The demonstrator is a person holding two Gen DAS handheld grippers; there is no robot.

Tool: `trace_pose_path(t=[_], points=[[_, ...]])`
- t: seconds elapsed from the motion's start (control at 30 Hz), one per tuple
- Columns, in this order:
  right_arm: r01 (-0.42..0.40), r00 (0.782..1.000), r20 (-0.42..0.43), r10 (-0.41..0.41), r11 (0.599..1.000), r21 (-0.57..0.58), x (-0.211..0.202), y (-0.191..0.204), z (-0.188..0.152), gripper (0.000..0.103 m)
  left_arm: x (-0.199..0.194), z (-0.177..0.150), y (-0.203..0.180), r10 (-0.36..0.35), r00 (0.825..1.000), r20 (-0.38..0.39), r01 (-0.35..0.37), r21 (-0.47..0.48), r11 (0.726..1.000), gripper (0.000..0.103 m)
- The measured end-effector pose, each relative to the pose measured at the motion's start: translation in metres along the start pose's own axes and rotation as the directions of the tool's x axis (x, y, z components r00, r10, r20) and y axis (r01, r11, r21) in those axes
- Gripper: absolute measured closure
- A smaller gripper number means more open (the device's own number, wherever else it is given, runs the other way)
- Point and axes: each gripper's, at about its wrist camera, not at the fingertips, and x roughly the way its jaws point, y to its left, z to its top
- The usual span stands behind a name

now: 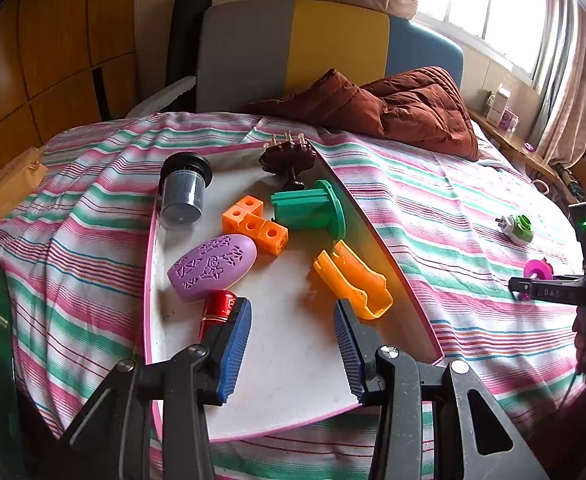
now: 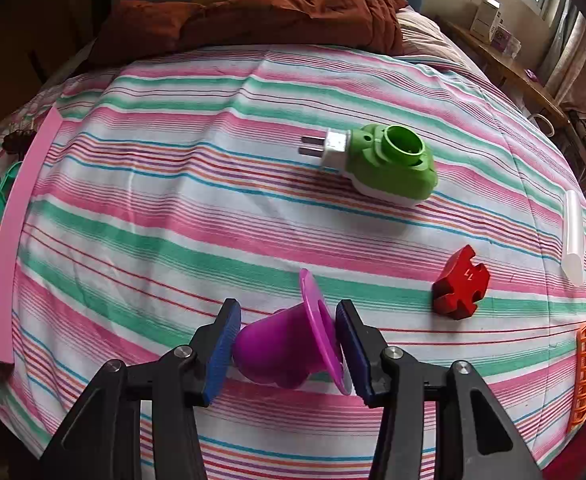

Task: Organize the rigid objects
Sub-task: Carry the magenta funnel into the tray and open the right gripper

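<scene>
A white tray with a pink rim [image 1: 293, 360] lies on the striped bed. It holds a grey cylinder [image 1: 183, 190], orange cubes [image 1: 255, 224], a green spool [image 1: 313, 208], a purple oval [image 1: 213, 266], an orange clip [image 1: 353, 280], a red tube [image 1: 217, 312] and a dark brown piece [image 1: 289, 158]. My left gripper [image 1: 293, 340] is open and empty over the tray's near part. My right gripper [image 2: 289, 346] is shut on a magenta flanged spool [image 2: 289, 344], just above the sheet. It also shows in the left wrist view [image 1: 537, 270].
On the sheet lie a green plug-in device [image 2: 385, 164], a red notched block [image 2: 461, 286], a white tube [image 2: 573, 236] and an orange comb-like piece [image 2: 585, 376]. The tray's pink edge [image 2: 9, 232] is at the far left. A brown quilt [image 1: 393, 108] lies at the headboard.
</scene>
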Motion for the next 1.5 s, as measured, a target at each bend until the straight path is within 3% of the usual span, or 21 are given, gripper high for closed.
trace_pose_path(t=[0.27, 0.47, 0.83, 1.0, 1.33, 1.5], points=[[-0.105, 0.994, 0.017, 0.105, 0.994, 0.003, -0.009, 0.042, -0.004, 0.055, -0.004, -0.002, 0.011, -0.001, 1.000, 0.011, 0.002, -0.021, 1.000, 0.059], [-0.190, 0.978, 0.081, 0.191, 0.981, -0.029, -0.030, 0.076, 0.008, 0.056, -0.007, -0.004, 0.021, 0.004, 1.000, 0.018, -0.004, -0.046, 0.999, 0.059], [-0.322, 0.925, 0.145, 0.352, 0.927, -0.194, -0.074, 0.163, 0.025, 0.056, -0.015, -0.007, 0.051, 0.046, 0.998, 0.049, -0.040, -0.132, 0.990, 0.059], [-0.369, 0.903, 0.120, 0.412, 0.889, -0.272, -0.078, 0.207, 0.030, 0.056, -0.017, -0.008, 0.065, 0.073, 0.996, 0.053, -0.063, -0.164, 0.984, 0.059], [-0.412, 0.896, 0.011, 0.444, 0.840, -0.353, -0.039, 0.282, 0.035, 0.055, -0.014, -0.011, 0.080, 0.098, 0.994, 0.040, -0.088, -0.193, 0.977, 0.059], [-0.406, 0.907, -0.020, 0.422, 0.859, -0.311, -0.019, 0.286, 0.037, 0.055, -0.011, -0.013, 0.080, 0.095, 0.995, 0.030, -0.088, -0.187, 0.978, 0.059]])
